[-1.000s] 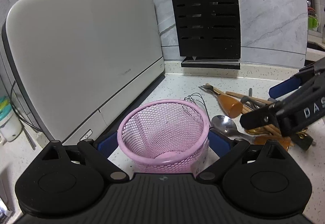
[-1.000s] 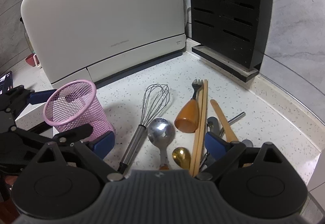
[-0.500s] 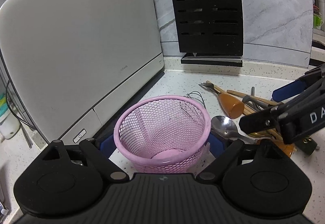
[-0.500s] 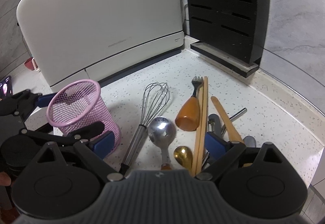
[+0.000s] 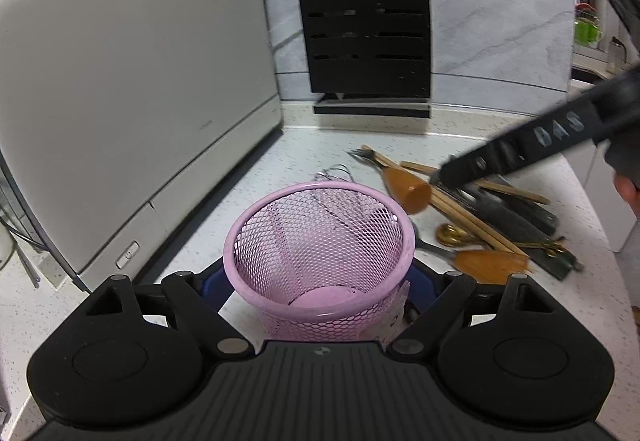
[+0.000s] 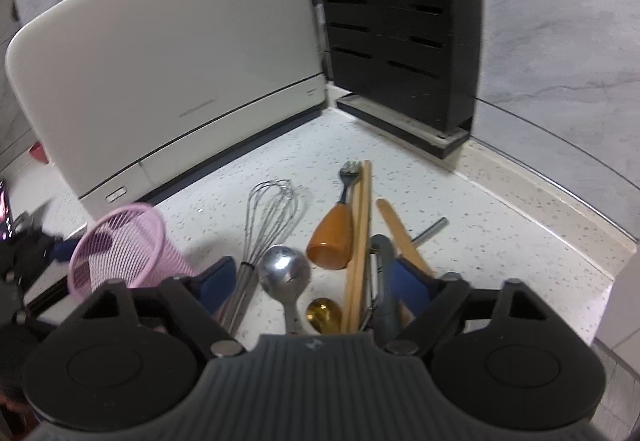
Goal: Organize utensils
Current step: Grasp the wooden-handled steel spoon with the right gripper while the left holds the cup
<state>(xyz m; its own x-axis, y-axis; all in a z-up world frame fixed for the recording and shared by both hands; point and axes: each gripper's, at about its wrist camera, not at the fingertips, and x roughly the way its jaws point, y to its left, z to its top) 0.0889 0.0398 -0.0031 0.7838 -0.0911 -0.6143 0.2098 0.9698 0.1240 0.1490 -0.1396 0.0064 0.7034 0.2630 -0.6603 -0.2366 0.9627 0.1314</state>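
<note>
- Meanwhile, the left gripper (image 5: pixel 318 283) had just been closing around the pink mesh cup (image 5: pixel 320 241) on the counter (image 6: pixel 500 225); whether its pads pressed could not be told.
- The right gripper (image 6: pixel 308 281), spread and just narrowing, straddled the ladle (image 6: pixel 284 271) and chopsticks (image 6: pixel 360 225); centring on one handle seemed wise.
- Handles lay hidden under the gripper body.

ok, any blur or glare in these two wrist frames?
Left wrist: the right gripper arm is motion-smeared; the pink mesh cup is sharp. Right wrist: the cup is blurred, glare sits on the steel spoon. Both views bend straight edges, fisheye.
</note>
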